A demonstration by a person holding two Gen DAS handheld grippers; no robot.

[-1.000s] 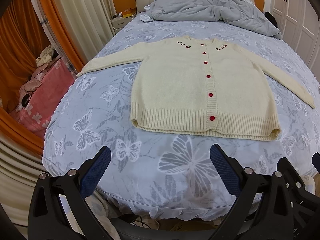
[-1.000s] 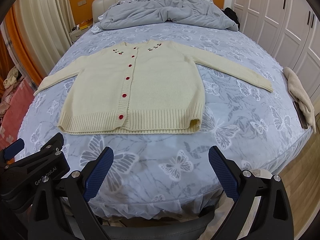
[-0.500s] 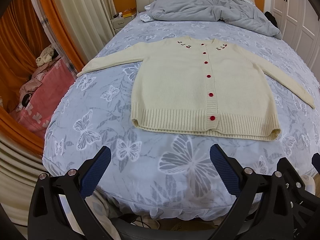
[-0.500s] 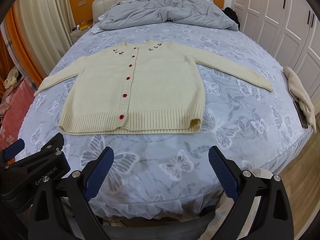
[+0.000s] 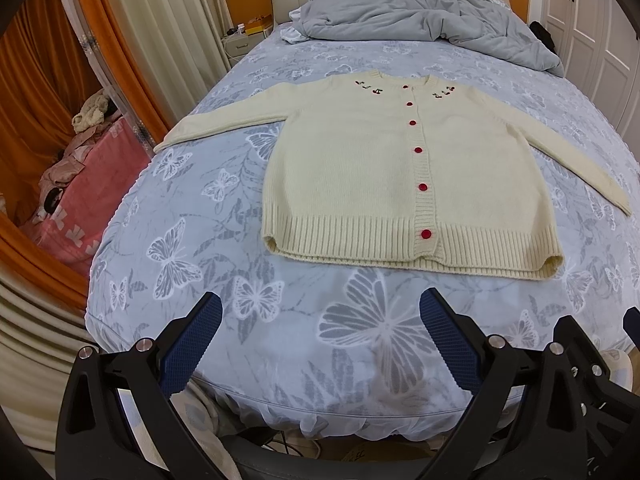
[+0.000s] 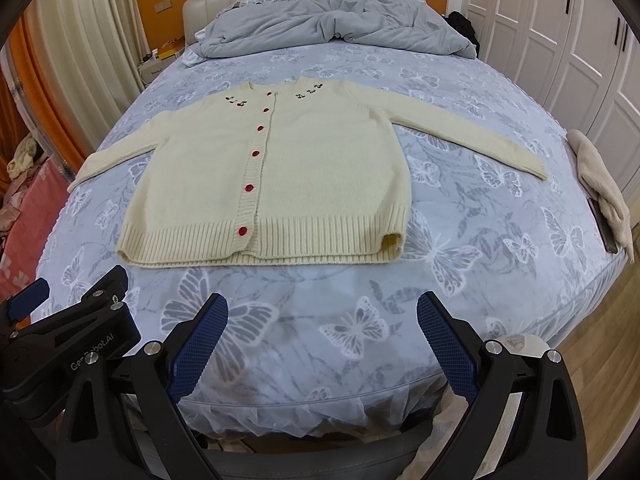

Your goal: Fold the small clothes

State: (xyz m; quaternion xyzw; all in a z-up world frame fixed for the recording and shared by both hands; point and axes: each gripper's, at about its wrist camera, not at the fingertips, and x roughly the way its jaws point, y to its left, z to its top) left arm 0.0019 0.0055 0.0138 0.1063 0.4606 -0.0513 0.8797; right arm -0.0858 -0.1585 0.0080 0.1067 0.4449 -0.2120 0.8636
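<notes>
A cream knitted cardigan (image 5: 360, 176) (image 6: 312, 168) with red buttons and cherry embroidery lies flat and buttoned on the bed, hem toward me, both sleeves spread out to the sides. My left gripper (image 5: 320, 316) hangs open above the foot of the bed, short of the hem, with nothing between its blue pads. My right gripper (image 6: 322, 316) is likewise open and empty, just short of the hem. In the right wrist view the left gripper's body (image 6: 72, 344) shows at the lower left.
The bed (image 5: 192, 240) has a blue butterfly sheet. A crumpled grey duvet (image 6: 332, 16) lies by the headboard. A beige cloth (image 6: 604, 196) hangs over the bed's right edge. A pink pile (image 5: 80, 192) and orange curtains stand left; white wardrobes (image 6: 560, 40) stand right.
</notes>
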